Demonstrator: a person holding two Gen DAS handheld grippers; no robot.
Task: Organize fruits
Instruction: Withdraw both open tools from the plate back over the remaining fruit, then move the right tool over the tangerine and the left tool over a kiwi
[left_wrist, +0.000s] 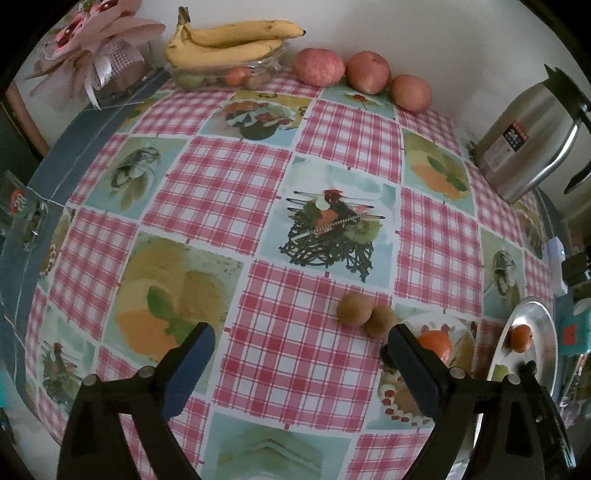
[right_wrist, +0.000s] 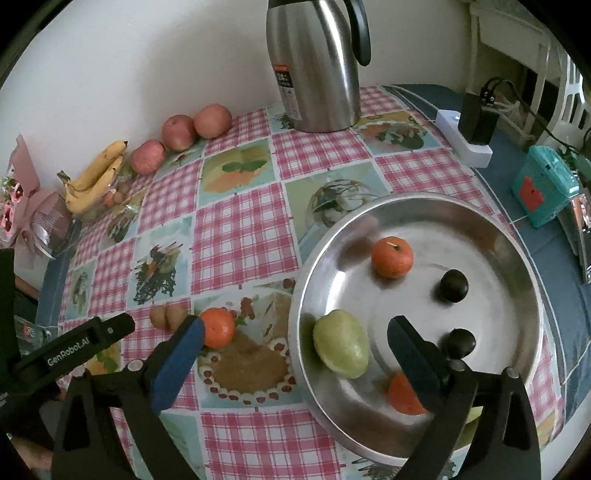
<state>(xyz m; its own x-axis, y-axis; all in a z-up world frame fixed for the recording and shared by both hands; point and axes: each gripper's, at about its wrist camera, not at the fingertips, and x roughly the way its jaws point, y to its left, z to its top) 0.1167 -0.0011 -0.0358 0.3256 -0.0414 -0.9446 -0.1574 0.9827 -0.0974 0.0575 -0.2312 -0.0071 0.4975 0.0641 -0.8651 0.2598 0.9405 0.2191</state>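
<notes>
Nearest to us, both claws stand wide open and carry nothing: the left gripper (left_wrist: 301, 347) hangs over the checked tablecloth (left_wrist: 288, 354), and the right gripper (right_wrist: 295, 338) hangs over the near rim of the steel plate (right_wrist: 417, 201). We judge that we are between picks, with part of the fruit already gathered and the next piece not yet taken.

In the plate we see a pale green fruit (right_wrist: 341, 343) just ahead of the right claw, an orange mandarin (right_wrist: 404, 395) partly hidden behind its right finger, two small dark fruits (right_wrist: 454, 285) and a second mandarin (right_wrist: 391, 256) farther in.

Still loose on the cloth, just left of the plate, lies another mandarin (right_wrist: 218, 326), near the right gripper's left fingertip. Beside it, two small brown fruits (left_wrist: 364, 314) lie touching each other, just ahead of the left gripper's right finger.

We think the next move calls for bringing one open claw down around the loose mandarin or one of the brown pair, closing gently, since round fruit may roll away, then lifting it over the rim into the plate.

Farther off, a thermos jug (right_wrist: 314, 62) stands near the wall. Along the wall three red apples (left_wrist: 367, 72) sit in a row, and a bunch of bananas (left_wrist: 229, 42) rests on a clear container of small fruit at the far corner.
</notes>
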